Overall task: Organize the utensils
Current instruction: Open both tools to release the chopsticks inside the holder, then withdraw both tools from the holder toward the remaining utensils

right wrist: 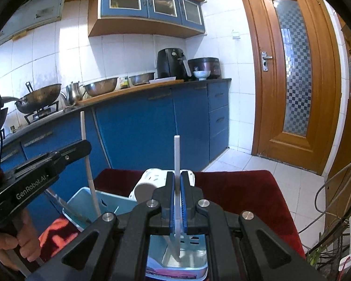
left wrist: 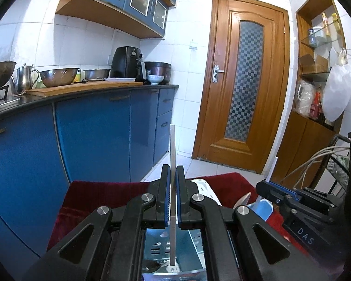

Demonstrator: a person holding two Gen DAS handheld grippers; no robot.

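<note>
My L gripper [left wrist: 173,175] clamps a chopstick [left wrist: 172,145], R gripper [right wrist: 177,182] another [right wrist: 177,152], both over blue bin [right wrist: 82,196]; white basket [right wrist: 152,175] behind.

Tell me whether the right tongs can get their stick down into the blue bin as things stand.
Probably yes. The right tongs are shut on a white stick, whose lower end already hangs over the blue bin. The bin's top is open there, and the left tongs hold their own stick off to one side.
</note>
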